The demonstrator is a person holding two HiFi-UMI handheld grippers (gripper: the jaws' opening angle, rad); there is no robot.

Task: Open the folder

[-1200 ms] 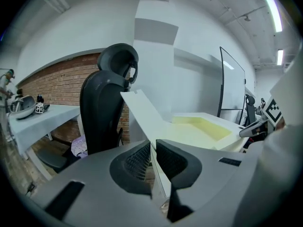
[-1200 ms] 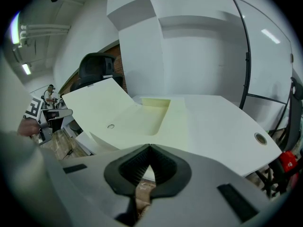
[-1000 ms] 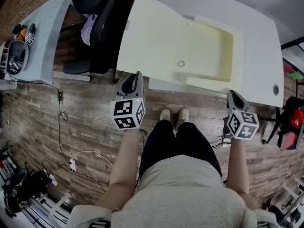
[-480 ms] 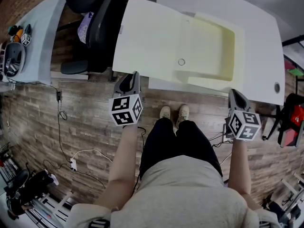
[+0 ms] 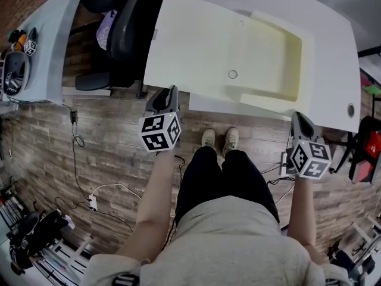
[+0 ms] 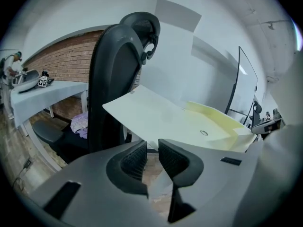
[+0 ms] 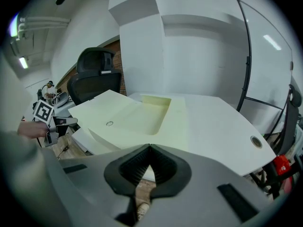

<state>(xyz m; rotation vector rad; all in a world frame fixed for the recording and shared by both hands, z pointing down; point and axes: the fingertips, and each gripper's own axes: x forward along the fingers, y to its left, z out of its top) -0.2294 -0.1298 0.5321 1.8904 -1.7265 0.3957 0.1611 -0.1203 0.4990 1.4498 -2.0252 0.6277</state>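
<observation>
Folder [image 5: 202, 46] lies open and flat on the white desk [image 5: 333, 58], with its long axis along the desk's near edge. The cover flap points to the desk's left end and overhangs it; the tray-like half sits mid-desk. A small ring [image 5: 233, 74] sits by the fold.

Left tool [image 6: 152, 148] is just off the desk's near edge. Its jaws have just been opening and now show a clear gap with nothing between them. Right tool [image 7: 149, 148] is off the same edge, with its jaws closed together and empty.

Each tool's cube carries square black-and-white markers.
</observation>
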